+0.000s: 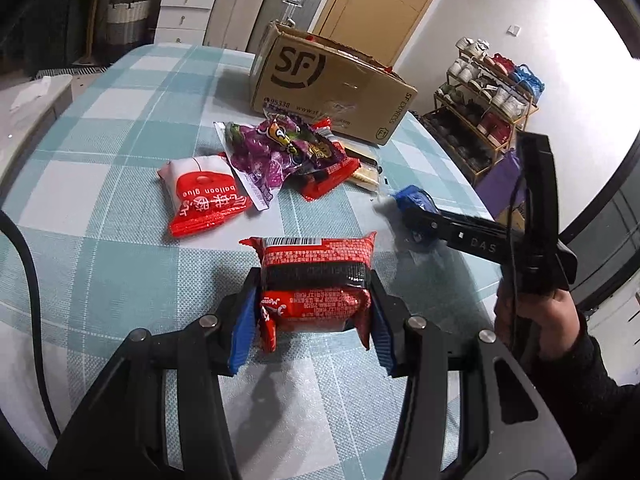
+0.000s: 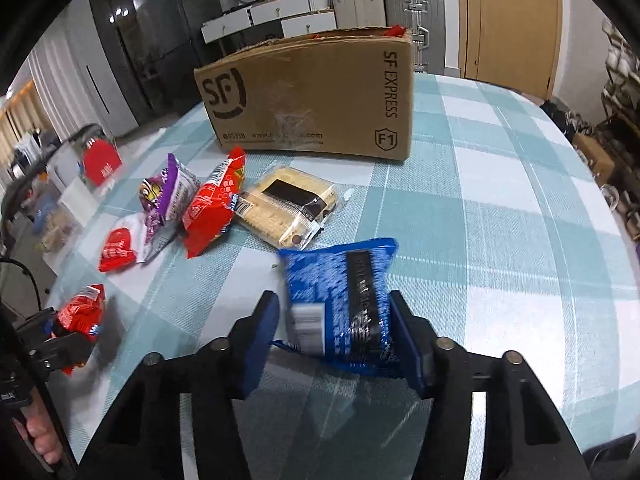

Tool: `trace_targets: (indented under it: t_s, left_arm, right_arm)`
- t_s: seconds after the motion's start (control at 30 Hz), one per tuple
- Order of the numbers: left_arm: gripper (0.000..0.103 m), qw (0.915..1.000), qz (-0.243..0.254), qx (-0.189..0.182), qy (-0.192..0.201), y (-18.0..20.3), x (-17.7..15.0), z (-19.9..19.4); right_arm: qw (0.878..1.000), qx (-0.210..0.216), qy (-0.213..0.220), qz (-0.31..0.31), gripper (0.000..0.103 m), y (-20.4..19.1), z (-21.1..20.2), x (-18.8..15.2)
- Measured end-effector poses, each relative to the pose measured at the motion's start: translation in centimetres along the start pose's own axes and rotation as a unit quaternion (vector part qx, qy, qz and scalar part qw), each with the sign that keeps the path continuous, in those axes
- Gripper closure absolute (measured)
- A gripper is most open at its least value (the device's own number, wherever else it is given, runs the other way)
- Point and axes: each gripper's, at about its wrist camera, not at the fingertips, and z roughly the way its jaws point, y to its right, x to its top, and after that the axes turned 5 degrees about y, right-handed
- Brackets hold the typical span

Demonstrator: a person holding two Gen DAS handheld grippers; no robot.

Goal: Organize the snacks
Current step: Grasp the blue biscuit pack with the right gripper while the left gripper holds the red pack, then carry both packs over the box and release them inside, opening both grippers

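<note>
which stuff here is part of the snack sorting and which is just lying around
Job: red snack pack in left gripper, blue snack pack in right gripper, purple packet, biscuit pack, SF box.
Lying about: shoe rack, suitcases.

**Both grippers clamped**

The left gripper [image 1: 314, 312] sits low centre of its own view, blue-padded fingers [image 1: 243, 322] pressed in from both sides. The right gripper [image 2: 334, 336] does likewise, and the bare right hand [image 1: 536, 320] grips its handle at right.
</note>
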Motion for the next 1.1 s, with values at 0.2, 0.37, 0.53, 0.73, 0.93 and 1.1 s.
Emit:
trace_targets:
  t_s: [0.2,0.37,0.53,0.73,0.93,1.1]
  left_arm:
    - [0.057,0.9995,0.015,0.026,0.005,1.0,0.5,-0.8]
    - [0.057,0.9989,0.024,0.039,0.01,1.8,1.0,-1.5]
    - [0.057,0.9983,0.035,0.042,0.018,2.4,1.8,-2.4]
    - [0.057,0.9967,0.056,0.047,0.035,3.3,4.1,-3.5]
    - [0.057,0.9964,0.057,0.027,0.056,3.8,8.5,-5.0]
    - [0.057,0.9972,0.031,0.002,0.067,3.3,12.0,-5.9]
  right_arm:
    - [0.999,0.025,0.01,0.025,0.057,1.0,-1.6,-1.2]
    - [0.997,0.053,0.029,0.049,0.057,1.6,-3.5,-1.6]
    - [0.994,0.08,0.056,0.045,0.057,0.9,-6.3,-1.0]
    - [0.989,0.12,0.076,0.033,0.057,-0.7,-9.0,0.9]
    - [0.982,0.154,0.107,0.021,0.057,-1.8,-12.2,4.2]
    - [0.973,0.188,0.128,0.032,0.057,-1.5,-14.3,7.7]
